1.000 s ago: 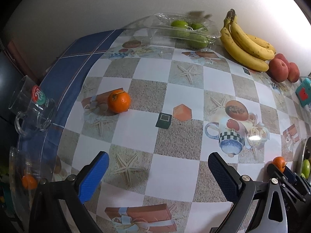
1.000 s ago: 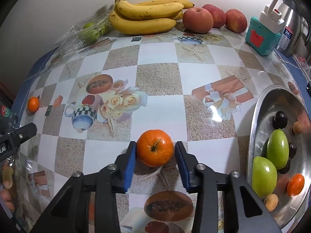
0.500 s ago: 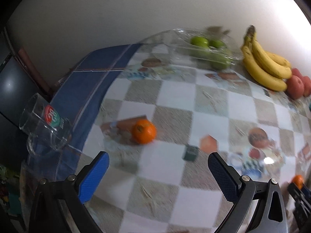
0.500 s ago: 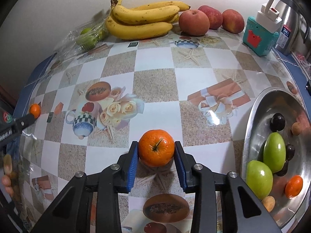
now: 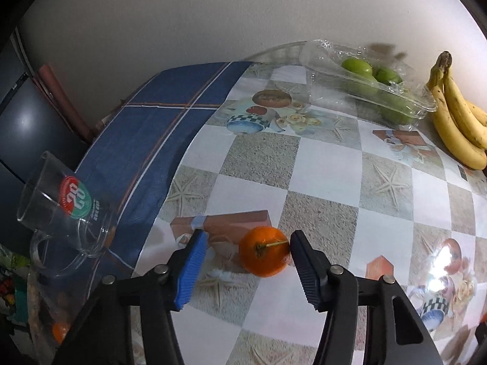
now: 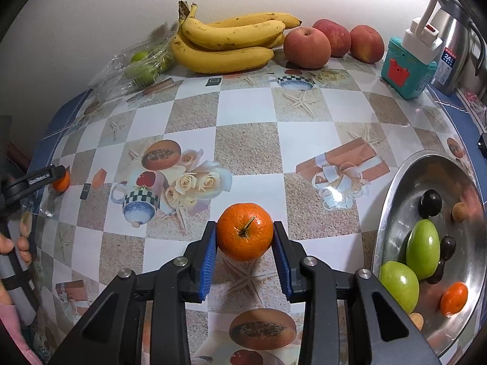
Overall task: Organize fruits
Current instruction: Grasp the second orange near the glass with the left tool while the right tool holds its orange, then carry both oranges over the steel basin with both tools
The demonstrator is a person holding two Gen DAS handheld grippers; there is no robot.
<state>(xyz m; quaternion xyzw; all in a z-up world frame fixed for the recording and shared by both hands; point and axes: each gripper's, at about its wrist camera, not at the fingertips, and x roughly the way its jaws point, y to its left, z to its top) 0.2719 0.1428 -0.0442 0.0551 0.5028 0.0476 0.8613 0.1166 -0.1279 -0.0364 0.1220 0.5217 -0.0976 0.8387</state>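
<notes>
Left gripper [image 5: 246,269] had slid over, fingers closing around the loose tangerine [image 5: 263,251]; right gripper [image 6: 245,257] stayed clamped on its tangerine [image 6: 244,231].

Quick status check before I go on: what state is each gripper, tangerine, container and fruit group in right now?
Left gripper: jaws closing around a tangerine, left pad not yet touching.
Left tangerine: resting on the table.
Right gripper: shut on its tangerine.
Right tangerine: clamped between both pads.
Metal bowl: partly filled with fruit.
Clear plastic tray: holding green fruits.
Bananas: untouched by the wall.
Glass mug: empty.
</notes>
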